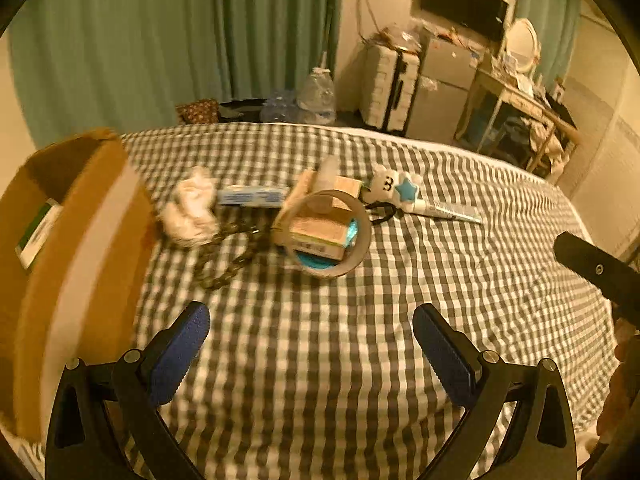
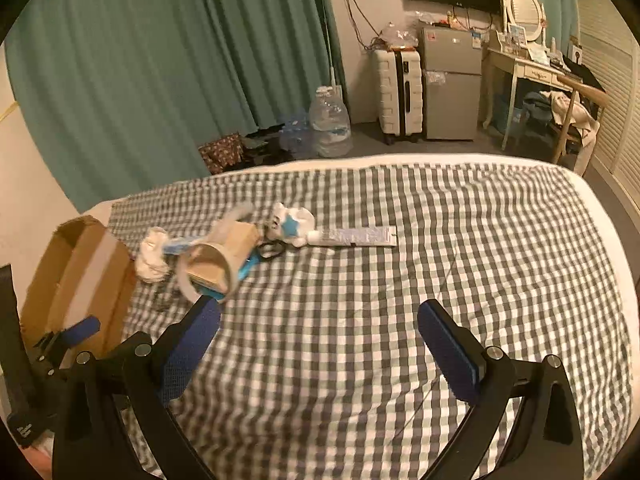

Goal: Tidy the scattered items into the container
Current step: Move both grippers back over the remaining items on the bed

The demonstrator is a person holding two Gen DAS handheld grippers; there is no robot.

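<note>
A brown cardboard box [image 1: 76,248] stands open at the left of the checked bed; it also shows in the right wrist view [image 2: 80,272]. Scattered items lie in a pile beyond my left gripper [image 1: 312,320]: a tape roll [image 1: 352,248] around a small carton [image 1: 320,232], a white crumpled cloth [image 1: 192,212], a blue-white box [image 1: 252,196], a braided cord [image 1: 228,260], a plush toy with a blue star [image 1: 394,188] and a tube [image 1: 444,212]. My right gripper [image 2: 320,316] hovers over the bed, right of the tape roll [image 2: 208,272]. Both grippers are open and empty.
The checked bedspread [image 2: 440,240] covers the bed. Beyond its far edge are green curtains [image 2: 160,60], a large water bottle [image 2: 330,120], a white suitcase [image 2: 398,92], a small fridge [image 2: 452,80] and a desk with a mirror [image 2: 524,64].
</note>
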